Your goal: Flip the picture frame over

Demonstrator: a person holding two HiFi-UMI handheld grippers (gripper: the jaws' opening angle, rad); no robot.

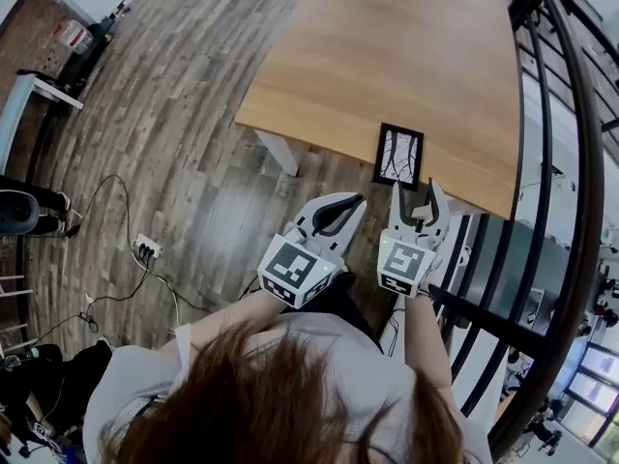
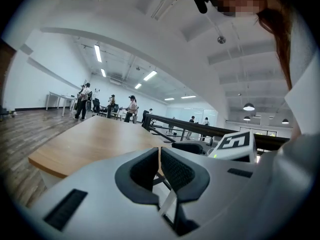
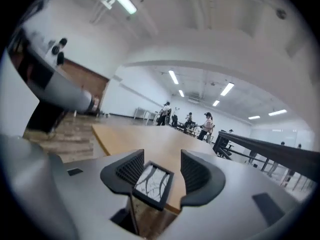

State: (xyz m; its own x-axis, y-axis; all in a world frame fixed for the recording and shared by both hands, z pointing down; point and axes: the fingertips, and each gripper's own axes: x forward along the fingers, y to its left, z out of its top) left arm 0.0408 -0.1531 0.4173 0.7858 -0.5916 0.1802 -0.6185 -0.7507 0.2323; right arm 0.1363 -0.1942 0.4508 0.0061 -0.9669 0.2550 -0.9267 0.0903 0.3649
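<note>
The picture frame [image 1: 398, 156] is black-rimmed and lies flat near the front edge of the wooden table [image 1: 387, 56]. Its white picture with dark branching lines faces up. My right gripper [image 1: 417, 191] hangs just in front of that edge with its jaws open and nothing between them. In the right gripper view the frame [image 3: 152, 184] shows through the gap of the right gripper [image 3: 162, 159], lying further out on the tabletop. My left gripper [image 1: 353, 204] is held to the left of the frame, off the table, shut and empty. The left gripper [image 2: 159, 151] has its pads together.
A black railing [image 1: 551, 162] curves along the right side, close to the table's right edge. A white table leg [image 1: 280, 153] stands under the near left corner. A power strip with cables [image 1: 145, 249] lies on the wood floor at left. Several people [image 3: 170, 116] stand far off.
</note>
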